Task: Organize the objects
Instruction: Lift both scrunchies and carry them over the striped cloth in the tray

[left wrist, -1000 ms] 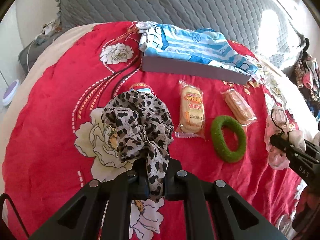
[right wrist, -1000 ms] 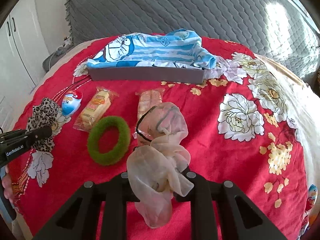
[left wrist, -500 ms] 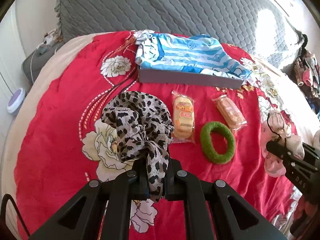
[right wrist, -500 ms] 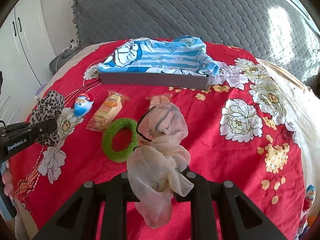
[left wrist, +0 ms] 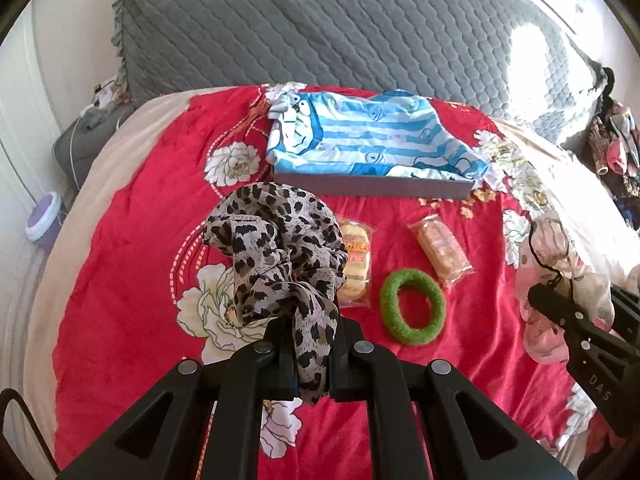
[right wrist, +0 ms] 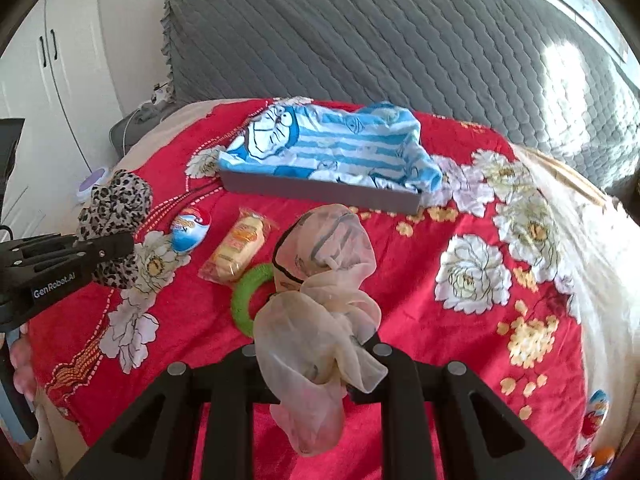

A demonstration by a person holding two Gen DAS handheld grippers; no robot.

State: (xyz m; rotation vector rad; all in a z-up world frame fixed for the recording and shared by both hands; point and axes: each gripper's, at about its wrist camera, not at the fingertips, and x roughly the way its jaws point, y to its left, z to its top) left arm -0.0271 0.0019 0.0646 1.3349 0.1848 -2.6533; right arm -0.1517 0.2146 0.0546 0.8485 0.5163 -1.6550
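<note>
You had both scrunchies off the red floral bedspread [left wrist: 132, 264] at once. Your left gripper [left wrist: 310, 354] was clamped on the tail of the leopard-print scrunchie [left wrist: 276, 248], which hung bunched above the jaws. Your right gripper [right wrist: 316, 364] was clenched on the sheer cream scrunchie [right wrist: 320, 292], its black elastic showing.

Step in hand, by my reading: carrying the pair toward the grey tray [left wrist: 372, 188] at the head of the bed. The next move would call for bringing each over the rim before letting go.

In the way: the blue striped garment [left wrist: 368, 140] already filled the tray and spilled over its right end, so little bare space showed. Between you and the tray lay two wrapped snack cakes [left wrist: 356, 256] [left wrist: 440, 248], a green ring [left wrist: 412, 306] and, seen from the right wrist, a red-and-blue egg-shaped packet [right wrist: 190, 226]. Soft fabric may snag on the pads at release.
</note>
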